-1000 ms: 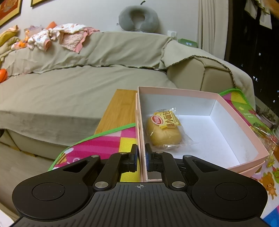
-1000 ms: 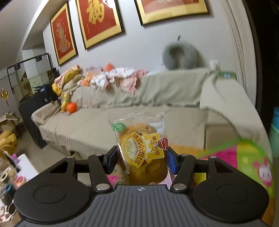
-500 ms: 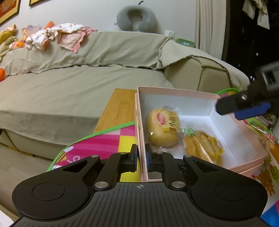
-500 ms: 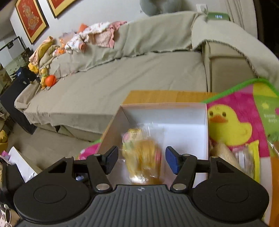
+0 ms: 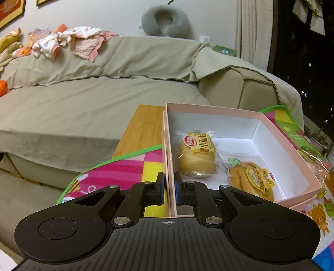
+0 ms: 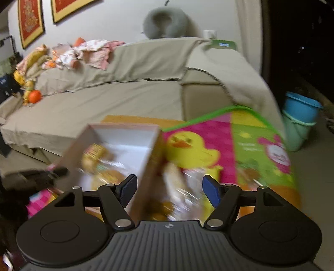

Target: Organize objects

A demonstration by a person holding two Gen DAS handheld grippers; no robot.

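Note:
A pink box (image 5: 213, 109) with a white inside stands on a colourful play mat (image 5: 129, 166). Two wrapped buns lie in it: one at the left (image 5: 196, 158), one at the near right (image 5: 252, 179). My left gripper (image 5: 169, 188) is shut on the box's near left wall. In the right wrist view, which is blurred, my right gripper (image 6: 169, 190) is open and empty above the box's right wall (image 6: 146, 166), over more wrapped snacks (image 6: 183, 187) on the mat (image 6: 229, 141).
A beige covered sofa (image 5: 94, 100) stands behind the wooden table (image 5: 142, 127), with clothes and a grey neck pillow (image 5: 165, 19) on its back. A blue bucket (image 6: 300, 110) stands on the floor at the right. Crinkly packets (image 5: 317, 164) lie beside the box.
My right gripper held a wrapped bun, opened and dropped it into the box, then moved right. The first bun shifted a little. My left gripper kept its hold on the box wall.

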